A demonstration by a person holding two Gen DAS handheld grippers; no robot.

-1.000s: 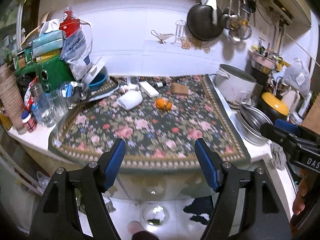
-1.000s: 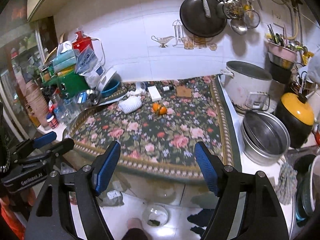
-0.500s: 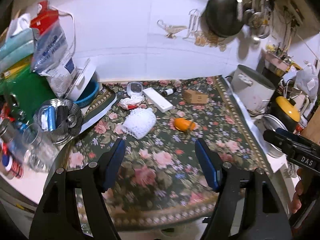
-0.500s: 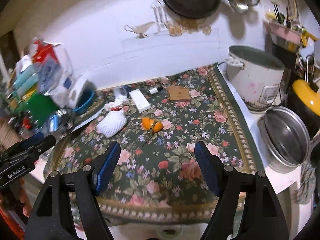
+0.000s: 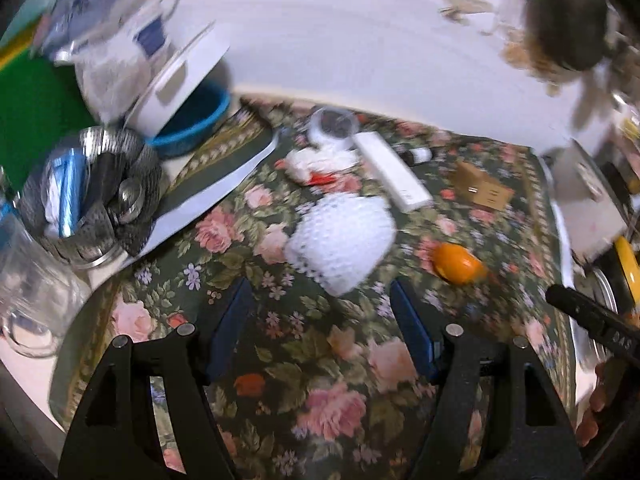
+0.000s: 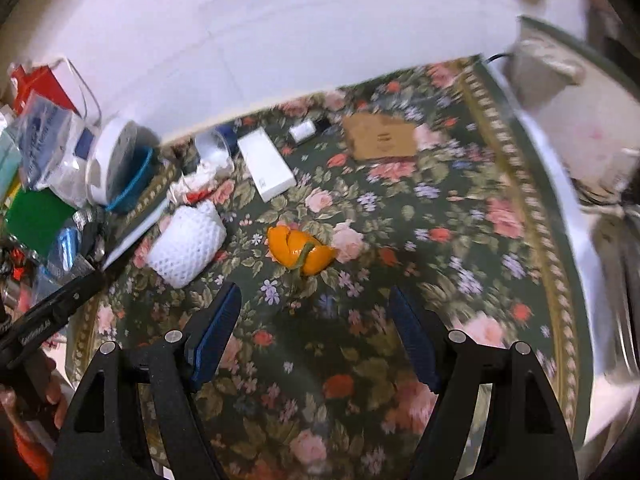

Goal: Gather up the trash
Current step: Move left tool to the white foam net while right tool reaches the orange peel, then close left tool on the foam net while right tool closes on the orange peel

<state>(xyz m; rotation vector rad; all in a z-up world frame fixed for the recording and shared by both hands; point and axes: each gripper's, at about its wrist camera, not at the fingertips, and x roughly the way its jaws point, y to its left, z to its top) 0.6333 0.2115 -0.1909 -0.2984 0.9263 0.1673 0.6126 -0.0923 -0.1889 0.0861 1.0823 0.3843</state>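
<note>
floral cloth (image 6: 460, 216) covers the counter w/ trash strewn on it: orange peel (image 6: 301, 253) mid-cloth, white foam net (image 5: 340, 240) beside it, crumpled tissue (image 5: 320, 164), flat cardboard (image 6: 380, 138) & a white box (image 6: 266, 168) nearer the wall. left gripper (image 5: 320, 320) & right gripper (image 6: 316, 320) both hang above w/ jaws apart, nothing between them. risk imo: peel is thin & curled, so pads may slip off or snag the cloth; blurry views suggest a fast approach, could overshoot.
</note>
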